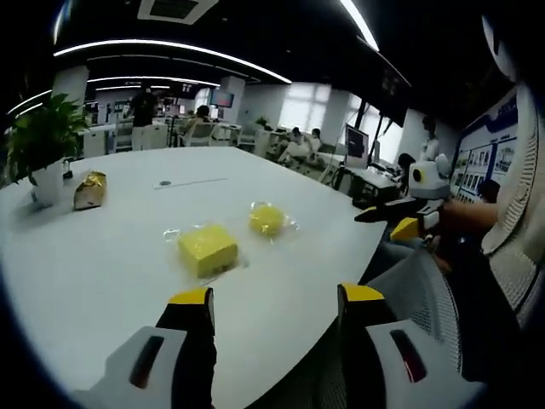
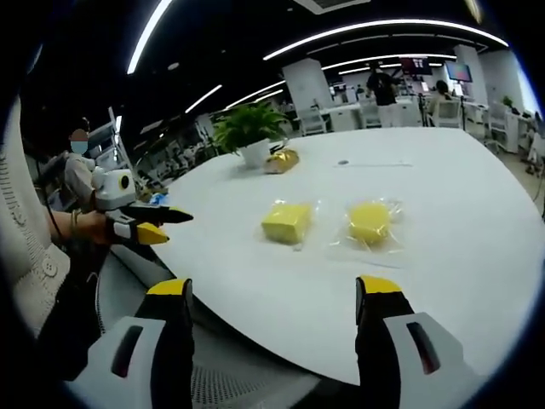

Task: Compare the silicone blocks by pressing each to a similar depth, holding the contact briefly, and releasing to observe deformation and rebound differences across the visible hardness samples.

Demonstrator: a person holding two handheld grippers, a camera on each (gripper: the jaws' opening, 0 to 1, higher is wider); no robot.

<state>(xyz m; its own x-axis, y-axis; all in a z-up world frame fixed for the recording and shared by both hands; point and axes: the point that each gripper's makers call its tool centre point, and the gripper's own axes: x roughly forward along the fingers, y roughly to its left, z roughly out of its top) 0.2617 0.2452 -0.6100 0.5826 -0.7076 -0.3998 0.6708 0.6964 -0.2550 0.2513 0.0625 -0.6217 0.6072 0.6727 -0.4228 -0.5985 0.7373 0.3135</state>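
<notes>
My left gripper (image 1: 277, 300) has its yellow-tipped black jaws spread wide with nothing between them, hovering over the near edge of the round white table (image 1: 102, 256). Just beyond the jaws, in the left gripper view, sits the square yellow silicone block in a clear wrapper (image 1: 207, 249), flat on the tabletop, and a little farther and to the right of it lies the smaller, rounder yellow silicone block in a clear wrapper (image 1: 267, 219); the two are near each other but not touching. My right gripper (image 2: 277, 296) is likewise wide open and empty, held off the table's near edge, with both blocks ahead of it: the square one (image 2: 288, 221) to the left and the rounder one (image 2: 370, 221) to the right, each lying flat in its crinkled plastic. In the left gripper view the right gripper (image 1: 400, 220) comes in from the right, beyond the table's rim, gripped by a hand (image 1: 464, 221); in the right gripper view the left gripper (image 2: 153, 223) shows at the left, off the table's edge, its jaws set one above the other and parted. Farther across the table, well apart from the blocks, a small gold foil packet (image 1: 89, 189) lies just beside a green potted plant in a white pot (image 1: 43, 145). Beyond the table is an open office with desks, monitors and people.
</notes>
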